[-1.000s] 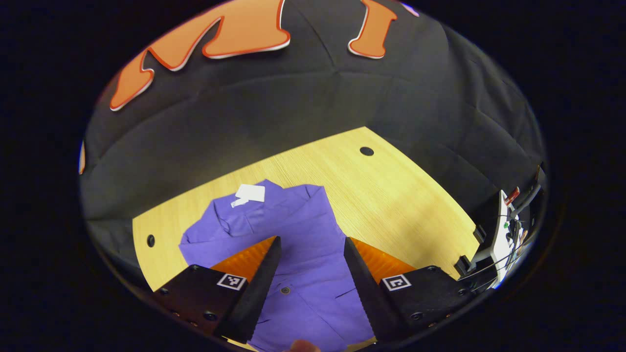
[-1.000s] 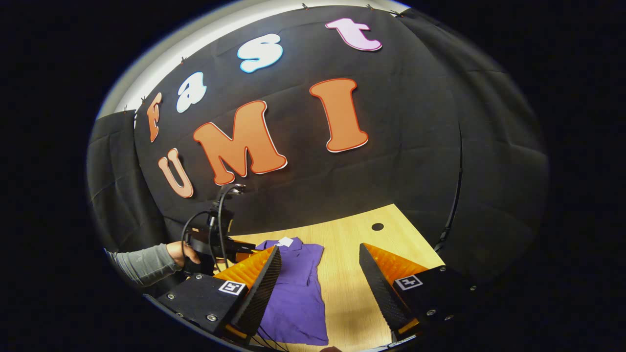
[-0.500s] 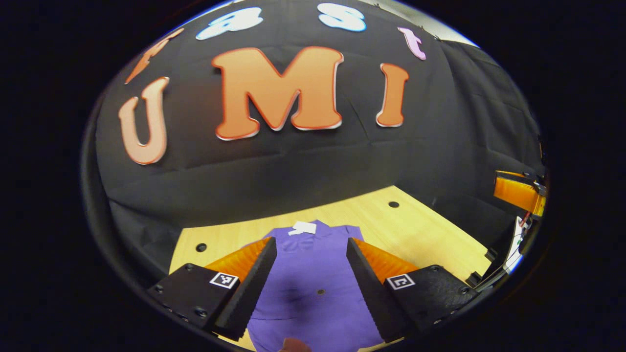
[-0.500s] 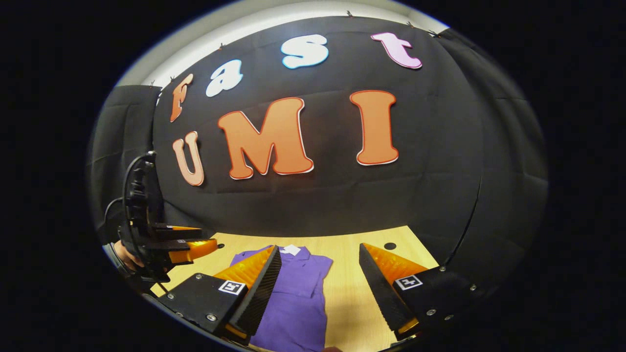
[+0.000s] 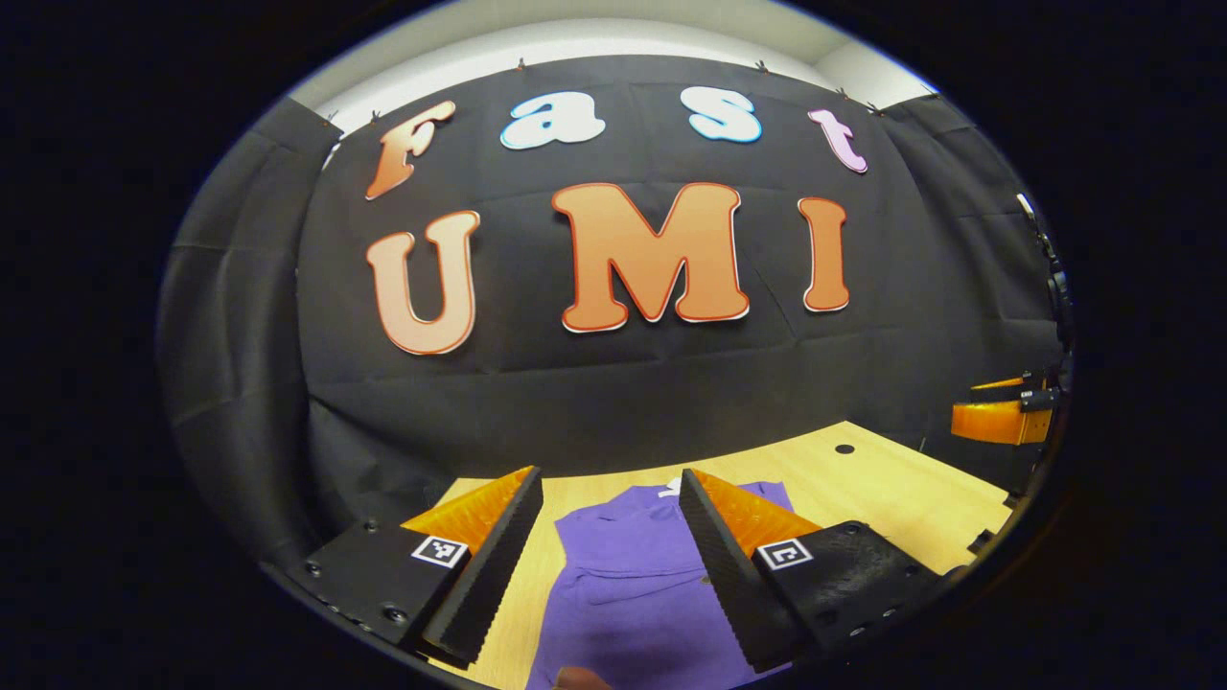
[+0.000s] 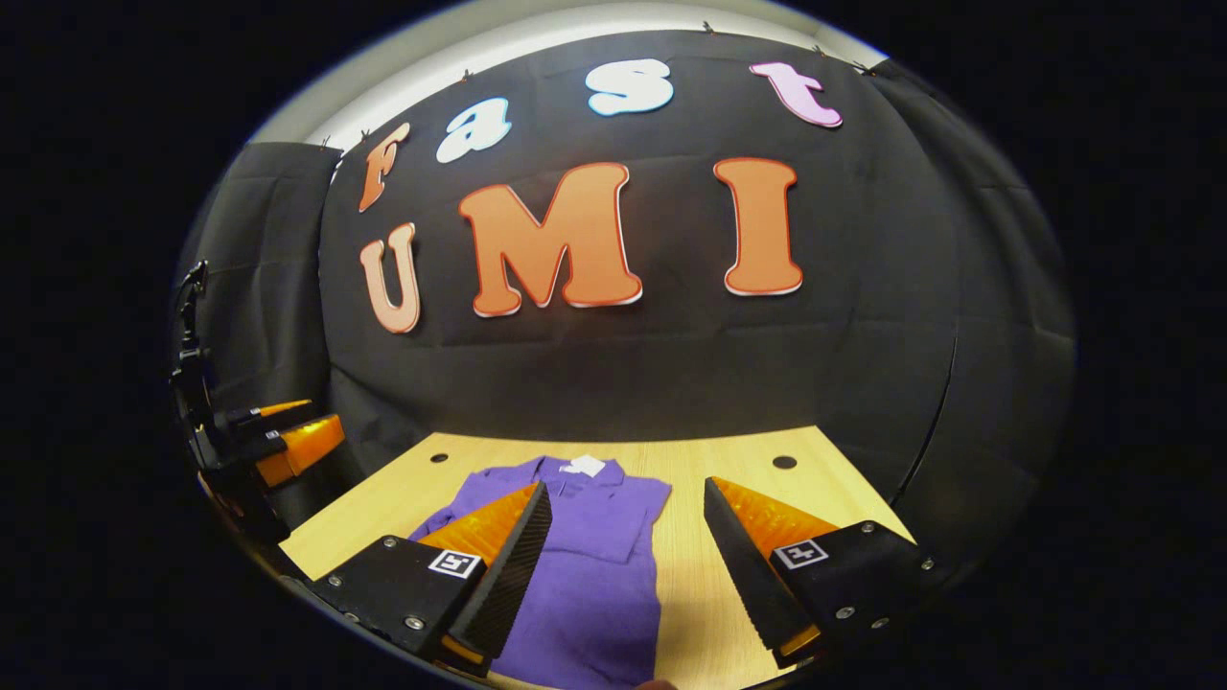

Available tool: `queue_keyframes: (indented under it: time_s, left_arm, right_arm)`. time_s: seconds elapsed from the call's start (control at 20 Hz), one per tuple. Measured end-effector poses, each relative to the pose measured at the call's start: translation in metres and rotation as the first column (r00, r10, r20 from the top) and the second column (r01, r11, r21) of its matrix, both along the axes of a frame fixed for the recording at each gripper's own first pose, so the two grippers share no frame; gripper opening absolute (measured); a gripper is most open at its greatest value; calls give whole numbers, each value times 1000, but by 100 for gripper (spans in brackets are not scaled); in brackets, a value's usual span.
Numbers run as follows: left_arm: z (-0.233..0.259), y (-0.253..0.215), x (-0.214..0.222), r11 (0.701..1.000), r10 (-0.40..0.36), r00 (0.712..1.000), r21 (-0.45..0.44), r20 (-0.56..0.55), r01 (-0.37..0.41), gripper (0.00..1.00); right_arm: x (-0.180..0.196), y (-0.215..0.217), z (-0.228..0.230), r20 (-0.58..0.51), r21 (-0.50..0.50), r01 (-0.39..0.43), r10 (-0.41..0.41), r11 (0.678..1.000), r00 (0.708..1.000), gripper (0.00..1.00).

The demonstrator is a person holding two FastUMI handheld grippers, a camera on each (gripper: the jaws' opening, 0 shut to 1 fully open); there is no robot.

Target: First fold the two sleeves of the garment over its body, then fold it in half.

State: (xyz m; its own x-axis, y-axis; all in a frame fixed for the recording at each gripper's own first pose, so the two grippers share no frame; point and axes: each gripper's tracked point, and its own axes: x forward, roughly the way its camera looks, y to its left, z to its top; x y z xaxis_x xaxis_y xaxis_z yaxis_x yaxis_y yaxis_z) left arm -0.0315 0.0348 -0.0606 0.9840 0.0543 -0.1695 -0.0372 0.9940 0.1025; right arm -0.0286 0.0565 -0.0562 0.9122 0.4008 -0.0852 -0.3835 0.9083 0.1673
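We are seeing the wooden table (image 6: 729, 450) stretching ahead of both tools, below the booth wall. The purple garment (image 5: 633, 585) is lying flat on it, sleeves folded in over the body, directly ahead of and under the left gripper (image 5: 604, 565), whose jaws are standing wide apart, gripping nothing. In the right gripper view the right gripper (image 6: 623, 565) is likewise gaping and empty, the garment sitting beneath its left finger. A white tag (image 6: 583, 466) is resting at the collar, far end from both tools.
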Motion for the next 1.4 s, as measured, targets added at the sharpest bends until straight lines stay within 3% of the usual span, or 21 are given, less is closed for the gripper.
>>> queue_keyframes:
  time_s: [0.1,0.2,0.35,0.55,0.65,0.75,0.85,1.05,1.15,1.4]
  left_arm:
    - [-13,4,-19,1000,5,1000,-11,-5,-5,94]
    - [-49,16,-37,999,34,994,-1,-106,-34,94]
    - [-111,25,-78,998,60,957,-3,-285,-64,97]
    - [-189,51,-113,995,96,819,20,-566,-103,97]
    - [-204,62,-119,993,104,768,25,-632,-114,97]
    - [-226,68,-129,990,90,706,-12,-702,-139,97]
    - [-249,75,-140,984,81,626,-38,-775,-174,98]
    - [-281,75,-161,981,52,485,-46,-873,-189,98]
    - [-302,78,-166,977,45,406,-43,-913,-207,98]
    - [-333,90,-175,974,57,291,-11,-955,-227,98]
  right_arm:
    - [-9,6,-26,-58,-20,-16,15,1000,998,95]
    - [-19,13,-72,-168,-92,-54,38,994,985,95]
    - [-31,19,-130,-345,-152,-110,51,982,937,95]
    - [-51,21,-196,-548,-186,-178,49,966,835,96]
    - [-57,20,-216,-595,-200,-183,29,963,803,96]
    - [-66,15,-239,-673,-206,-190,2,960,739,96]
    - [-70,17,-257,-724,-197,-199,-6,960,690,96]
    - [-78,16,-282,-774,-213,-224,-24,951,633,93]
    - [-85,22,-292,-816,-189,-235,-19,954,577,93]
    - [-87,16,-298,-830,-239,-259,-59,936,554,90]
